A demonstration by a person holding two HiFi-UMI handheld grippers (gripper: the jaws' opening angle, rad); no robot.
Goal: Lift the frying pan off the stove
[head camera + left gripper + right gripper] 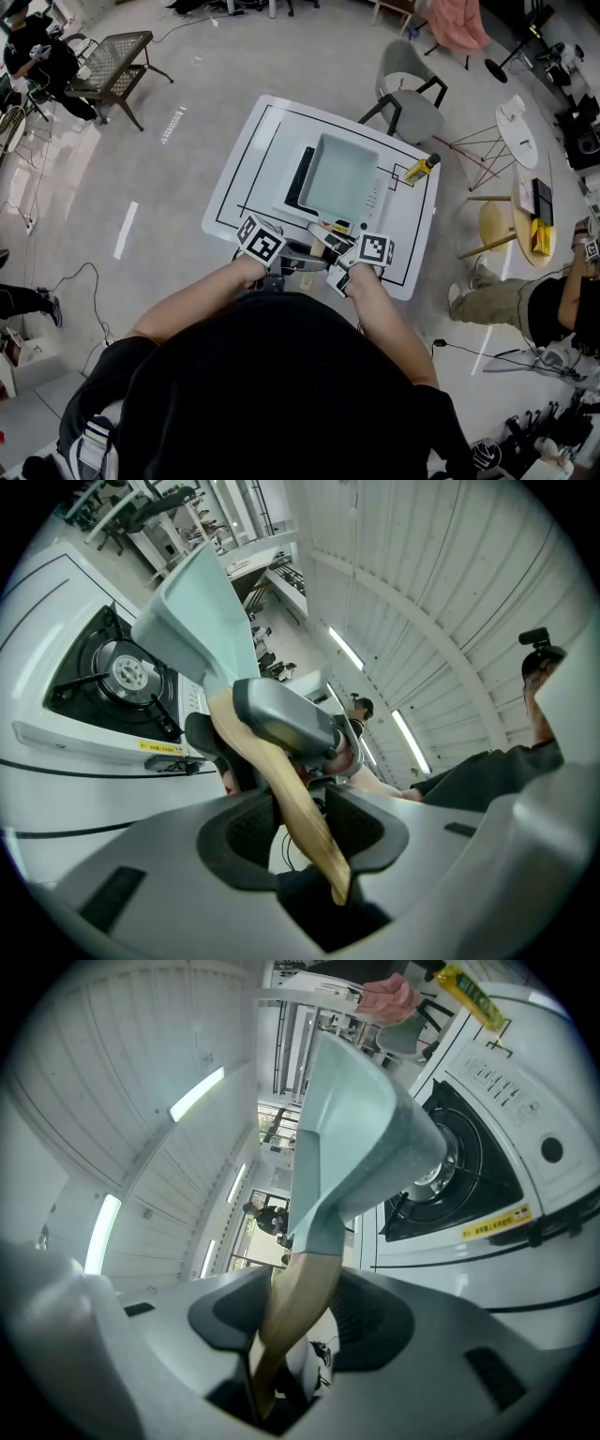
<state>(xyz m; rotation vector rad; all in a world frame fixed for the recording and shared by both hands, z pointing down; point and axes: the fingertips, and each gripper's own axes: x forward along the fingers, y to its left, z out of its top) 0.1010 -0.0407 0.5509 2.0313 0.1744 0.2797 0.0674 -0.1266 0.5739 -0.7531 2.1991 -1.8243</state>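
Left hand-held gripper point(292, 259) and right hand-held gripper point(330, 253) come together at the near edge of the white worktop point(246, 159) in the head view, each with its marker cube turned up, and both are on the wooden handle point(321, 240) of the frying pan point(342, 178). The pan is pale green and square, and it sits over the right part of the black stove point(301, 178), whose left strip shows beside it. A yellow bottle point(422, 167) lies on the worktop to the right of the pan, and a grey chair point(409, 94) stands on the floor beyond the far edge. In the left gripper view the left hand-held gripper point(305, 832) has its jaws closed partway on the handle point(286, 785), which runs between the dark pads and up to the pan point(202, 611). The pan is tilted and held up off the stove point(112, 672), so the round burner lies open to view at the left. Further up the handle the other gripper's grey jaw wraps around it. In the right gripper view the right hand-held gripper point(300, 1321) likewise clamps the handle point(295, 1307) between its pads. The pan point(361, 1119) rises above them, clear of the stove point(459, 1171) at the right, and the yellow bottle point(473, 993) is near the top edge.
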